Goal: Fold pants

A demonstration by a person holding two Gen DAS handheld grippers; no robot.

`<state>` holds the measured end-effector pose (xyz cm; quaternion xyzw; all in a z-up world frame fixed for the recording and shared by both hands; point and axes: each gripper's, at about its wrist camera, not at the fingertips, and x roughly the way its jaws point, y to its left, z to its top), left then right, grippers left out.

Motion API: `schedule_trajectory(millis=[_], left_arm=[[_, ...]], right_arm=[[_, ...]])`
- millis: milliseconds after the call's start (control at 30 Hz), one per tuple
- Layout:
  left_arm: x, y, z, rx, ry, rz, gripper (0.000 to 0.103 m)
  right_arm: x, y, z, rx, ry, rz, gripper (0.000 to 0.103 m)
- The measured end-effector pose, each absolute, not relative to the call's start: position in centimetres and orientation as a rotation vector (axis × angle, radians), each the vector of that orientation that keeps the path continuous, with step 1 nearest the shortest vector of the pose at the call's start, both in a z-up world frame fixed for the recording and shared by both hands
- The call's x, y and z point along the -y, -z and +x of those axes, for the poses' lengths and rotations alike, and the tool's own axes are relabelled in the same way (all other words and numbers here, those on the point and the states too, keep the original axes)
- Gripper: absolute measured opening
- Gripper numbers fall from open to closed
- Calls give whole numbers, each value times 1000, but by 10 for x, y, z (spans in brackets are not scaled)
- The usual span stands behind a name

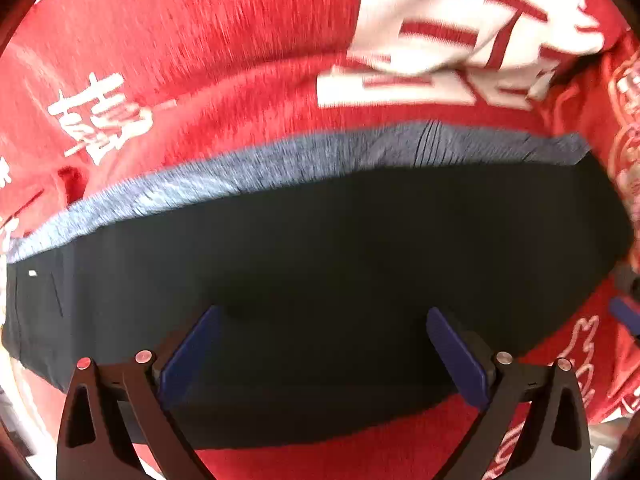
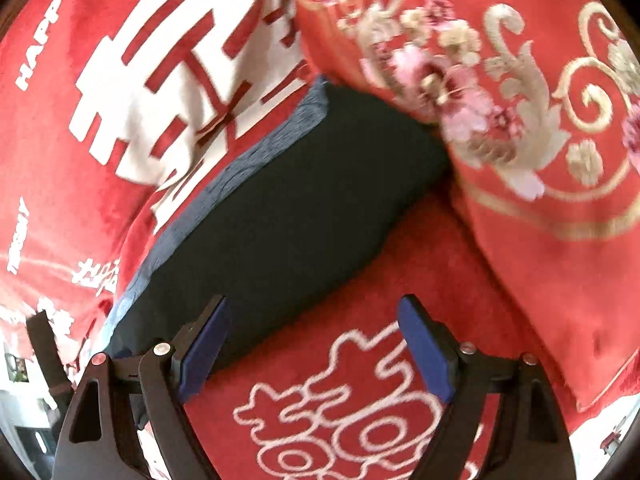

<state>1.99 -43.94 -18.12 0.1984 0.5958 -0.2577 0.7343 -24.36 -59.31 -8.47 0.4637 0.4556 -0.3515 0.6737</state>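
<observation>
Lying flat on a red blanket, the dark folded pants fill the middle of the left wrist view, directly ahead of the left gripper, whose jaws stand wide apart with nothing between them. A grey-blue waistband edges the pants' upper side. In the right wrist view the pants run diagonally above-left of the right gripper, likewise spread and empty. A red floral cushion overlaps their upper right corner.

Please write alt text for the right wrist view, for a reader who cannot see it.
The open right gripper hangs empty over folded dark pants lying on a red blanket. A red floral pillow lies beside the pants.
</observation>
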Motion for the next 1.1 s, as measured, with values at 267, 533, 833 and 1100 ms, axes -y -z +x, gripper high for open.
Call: schedule_trajectory(millis=[267, 533, 833, 1100], left_arm=[[437, 186, 18, -1316, 545, 421, 103], [439, 185, 14, -1309, 521, 429, 103], [442, 185, 13, -1294, 521, 451, 103], [445, 183, 13, -1305, 529, 467, 103]], right_arm=[[621, 93, -251, -1008, 815, 1076, 12], [629, 72, -237, -1052, 792, 909, 11], [623, 94, -272, -1017, 719, 1132, 42], [606, 103, -270, -935, 652, 1237, 42]])
